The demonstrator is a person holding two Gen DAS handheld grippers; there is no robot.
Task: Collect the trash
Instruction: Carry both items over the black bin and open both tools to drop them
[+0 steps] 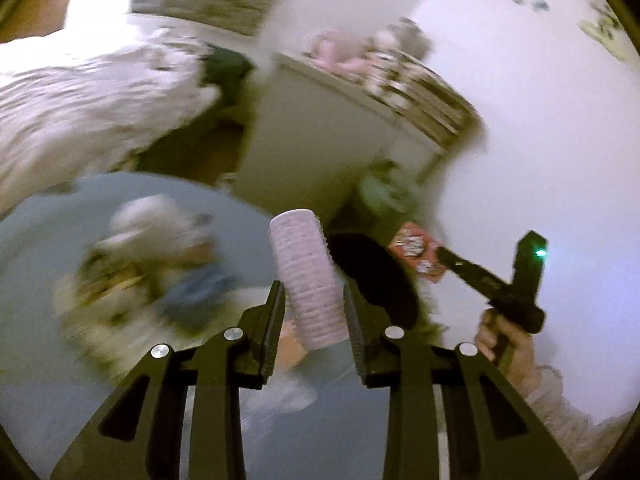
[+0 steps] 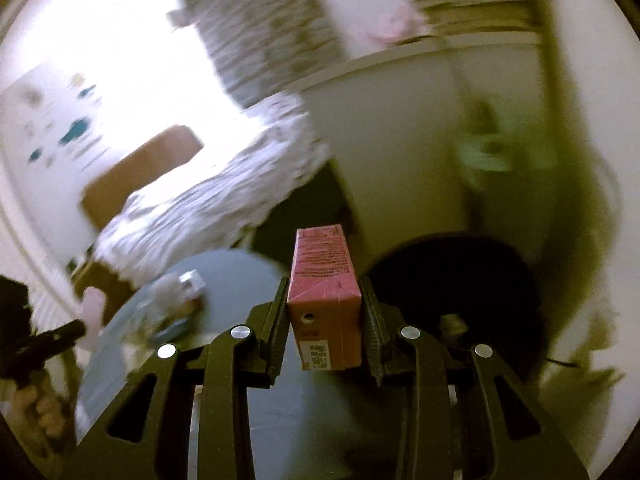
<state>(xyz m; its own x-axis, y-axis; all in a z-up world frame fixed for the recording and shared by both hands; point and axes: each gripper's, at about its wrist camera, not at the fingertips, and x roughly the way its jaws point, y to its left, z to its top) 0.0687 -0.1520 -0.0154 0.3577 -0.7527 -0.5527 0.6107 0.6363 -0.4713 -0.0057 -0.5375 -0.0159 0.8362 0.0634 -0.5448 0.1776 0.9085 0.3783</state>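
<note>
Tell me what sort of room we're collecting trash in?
Likely a bedroom: a bed with rumpled white bedding, a white cabinet topped with clutter, and a round grey table.

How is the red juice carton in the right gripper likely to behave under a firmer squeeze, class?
The red juice carton looks like thin card, so it would probably dent. Its flat sides suit the right gripper, so slipping seems unlikely. If empty, it is likely light.
</note>
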